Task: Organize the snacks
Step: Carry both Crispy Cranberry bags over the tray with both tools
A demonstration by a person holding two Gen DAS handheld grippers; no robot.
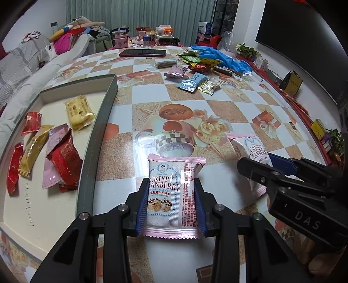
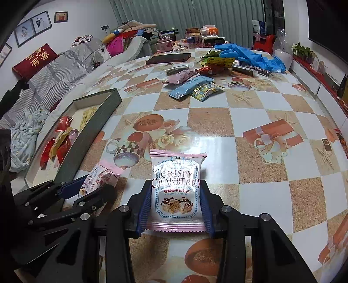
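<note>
hidden: second cranberry packet [image 1: 253, 150] lower half | box [image 1: 104, 122] cut off

"CRISPY CRANBERRY" on pink-edged packet [image 1: 171, 196] and second packet [image 2: 177, 187]; "DAS" on right gripper [image 1: 254, 172]

A grey striped sofa [image 2: 54, 71] is running along the left side of the table [image 2: 271, 104], carrying a red cushion [image 2: 35, 59]. Framed pictures [image 2: 32, 27] are hanging above the sofa, and green curtains [image 2: 184, 13] are hanging beyond the table's far end.
</note>
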